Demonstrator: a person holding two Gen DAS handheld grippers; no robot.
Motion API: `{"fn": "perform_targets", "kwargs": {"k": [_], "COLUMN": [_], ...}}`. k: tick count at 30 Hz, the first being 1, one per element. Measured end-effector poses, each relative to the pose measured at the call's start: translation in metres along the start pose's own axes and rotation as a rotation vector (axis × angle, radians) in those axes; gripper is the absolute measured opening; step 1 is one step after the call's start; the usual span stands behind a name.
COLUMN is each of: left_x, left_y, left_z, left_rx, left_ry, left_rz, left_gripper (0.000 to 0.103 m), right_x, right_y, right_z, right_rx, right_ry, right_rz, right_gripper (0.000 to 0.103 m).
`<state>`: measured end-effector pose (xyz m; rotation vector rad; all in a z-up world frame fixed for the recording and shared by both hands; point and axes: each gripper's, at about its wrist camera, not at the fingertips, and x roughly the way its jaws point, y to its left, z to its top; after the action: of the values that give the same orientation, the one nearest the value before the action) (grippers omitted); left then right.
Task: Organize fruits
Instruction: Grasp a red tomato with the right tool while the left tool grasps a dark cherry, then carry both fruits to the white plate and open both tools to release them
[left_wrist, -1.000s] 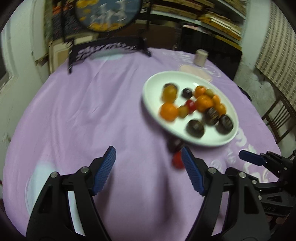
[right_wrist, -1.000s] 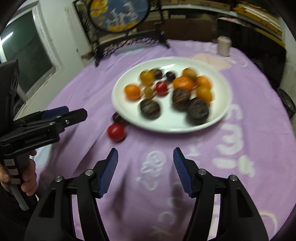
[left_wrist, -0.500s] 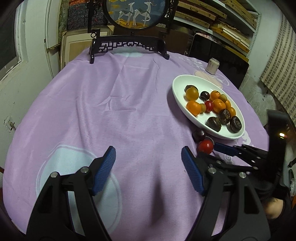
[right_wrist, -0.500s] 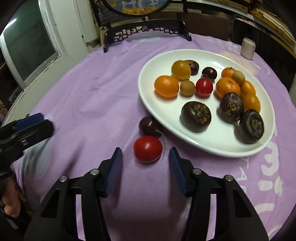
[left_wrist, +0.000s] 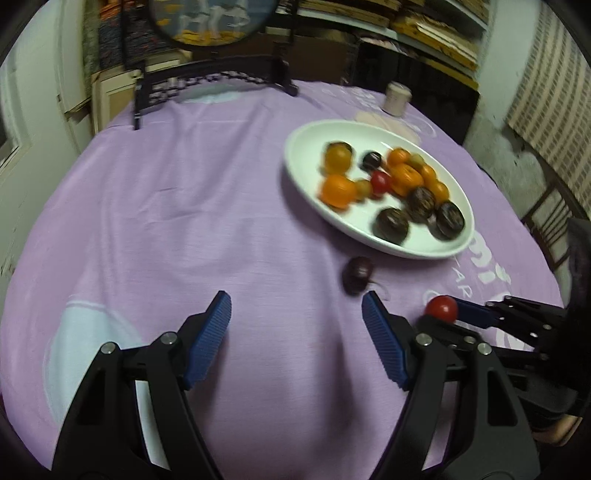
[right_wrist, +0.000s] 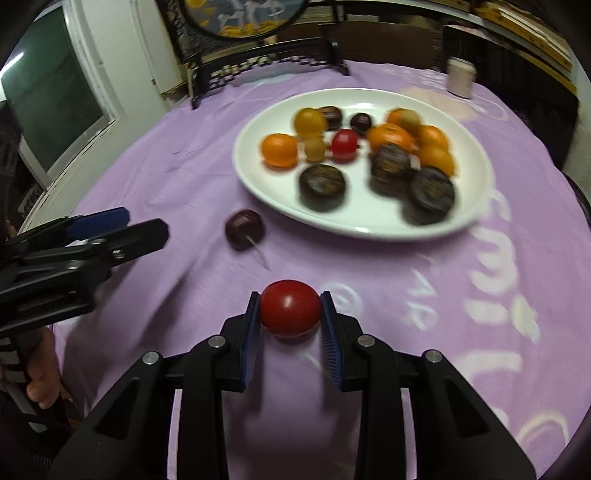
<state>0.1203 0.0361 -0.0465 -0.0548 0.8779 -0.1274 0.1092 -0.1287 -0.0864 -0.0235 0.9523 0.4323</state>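
My right gripper (right_wrist: 290, 320) is shut on a red tomato (right_wrist: 290, 313) and holds it above the purple tablecloth; it also shows in the left wrist view (left_wrist: 441, 309). A dark purple fruit (right_wrist: 244, 229) lies on the cloth beside the white plate (right_wrist: 480, 206); the left wrist view shows it too (left_wrist: 357, 274). The plate (left_wrist: 295, 147) holds several orange, red and dark fruits. My left gripper (left_wrist: 295, 321) is open and empty, hovering near the dark fruit, and shows in the right wrist view (right_wrist: 122, 229).
A dark carved stand (left_wrist: 214, 81) with a round painted screen stands at the table's far edge. A small pale cup (left_wrist: 396, 98) stands behind the plate. A chair (left_wrist: 546, 218) is at the right. A window (right_wrist: 51, 107) is at the left.
My right gripper has closed on the red tomato and lifted it away from the dark fruit. The left gripper has shifted closer to the plate.
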Motion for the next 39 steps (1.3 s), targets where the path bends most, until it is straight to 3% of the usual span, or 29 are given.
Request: {"fn": "perform_targets", "kwargs": {"k": [6, 10, 12, 14, 16, 29, 32, 39], "left_x": [0.023, 0.034, 0.039, 0.047, 0.055, 0.073, 0.074, 0.047], "left_y": [-0.035, -0.044, -0.048, -0.051, -0.053, -0.054, -0.055, -0.050], "left_z": [0.005, 0.011, 0.013, 0.015, 0.016, 0.023, 0.025, 0.015], "left_rx": [0.078, 0.074, 0.082, 0.089, 0.093, 0.091, 0.097, 0.088], "left_ry": [0.043, 0.062, 0.075, 0.091, 0.112, 0.090, 0.085, 0.043], "left_rz": [-0.039, -0.070, -0.066, -0.065, -0.065, -0.042, -0.028, -0.044], "left_gripper": [0.074, 0.067, 0.061, 0.046, 0.040, 0.040, 0.030, 0.030], "right_x": [-0.018, -0.021, -0.022, -0.021, -0.021, -0.027, -0.029, -0.035], "right_y": [-0.029, -0.039, -0.043, -0.045, -0.046, -0.043, -0.040, -0.037], "right_z": [-0.015, -0.018, -0.020, -0.020, -0.020, -0.019, -0.018, -0.015], "right_rx": [0.060, 0.085, 0.099, 0.106, 0.107, 0.104, 0.104, 0.094], "right_ry": [-0.027, -0.038, -0.040, -0.040, -0.041, -0.051, -0.053, -0.063], "right_rz": [-0.015, -0.012, -0.005, 0.000, 0.005, 0.012, 0.008, -0.005], "right_gripper": [0.032, 0.032, 0.032, 0.032, 0.032, 0.032, 0.032, 0.032]}}
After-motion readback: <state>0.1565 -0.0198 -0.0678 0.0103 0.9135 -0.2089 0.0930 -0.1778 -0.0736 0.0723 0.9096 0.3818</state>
